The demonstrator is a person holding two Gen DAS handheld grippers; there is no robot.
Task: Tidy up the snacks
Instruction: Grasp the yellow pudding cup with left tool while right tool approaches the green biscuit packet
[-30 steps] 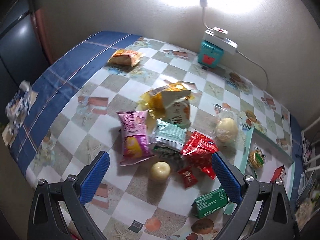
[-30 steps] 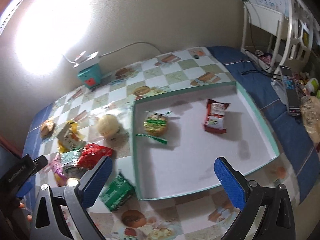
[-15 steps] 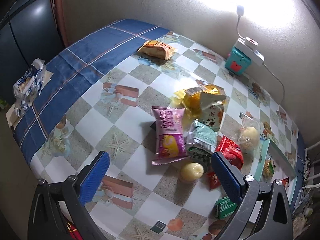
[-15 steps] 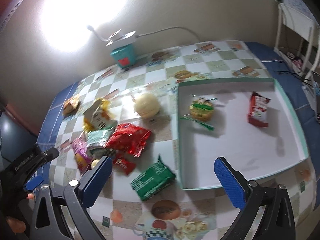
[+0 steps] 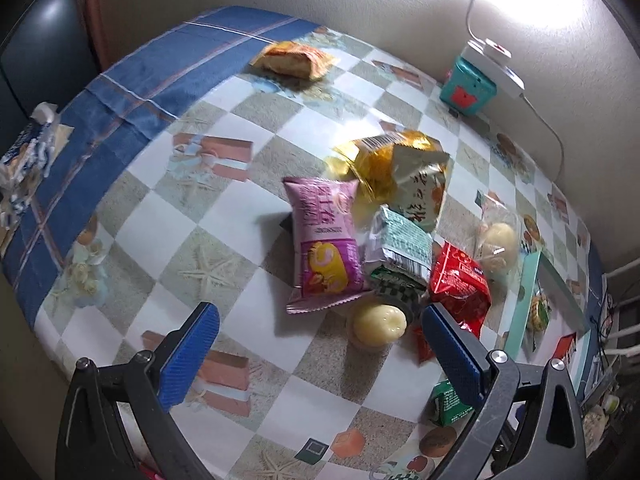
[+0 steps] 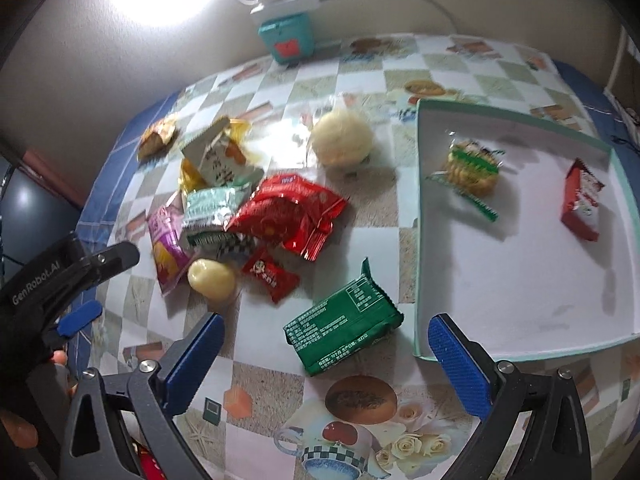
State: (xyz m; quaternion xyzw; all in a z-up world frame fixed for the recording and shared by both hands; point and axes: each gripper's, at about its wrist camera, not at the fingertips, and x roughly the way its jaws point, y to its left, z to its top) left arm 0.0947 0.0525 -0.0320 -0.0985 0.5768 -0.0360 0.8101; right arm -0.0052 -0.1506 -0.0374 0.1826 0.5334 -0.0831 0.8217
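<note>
A pile of snacks lies mid-table: a pink packet [image 5: 325, 240], a gold and white bag [image 5: 400, 176], a red bag [image 6: 286, 216], a small yellow cake [image 6: 212, 278] and a round bun [image 6: 342, 142]. A green packet [image 6: 344, 322] lies just ahead of my open, empty right gripper [image 6: 326, 364]. A white tray with a green rim [image 6: 418, 208] on the right holds a biscuit pack [image 6: 472, 164] and a red packet [image 6: 580, 200]. My open, empty left gripper [image 5: 320, 354] hovers before the pink packet and yellow cake [image 5: 380, 320].
An orange snack packet [image 5: 294, 60] lies apart at the far left of the checked tablecloth. A teal box with a white power strip and lamp [image 6: 286, 28] stands against the back wall. A wrapped item [image 5: 24, 152] lies beyond the table's left edge.
Both grippers have swung left: the right view now centres on the green packet and the pile instead of the tray. The left gripper has moved closer to the pile. Both stay open.
</note>
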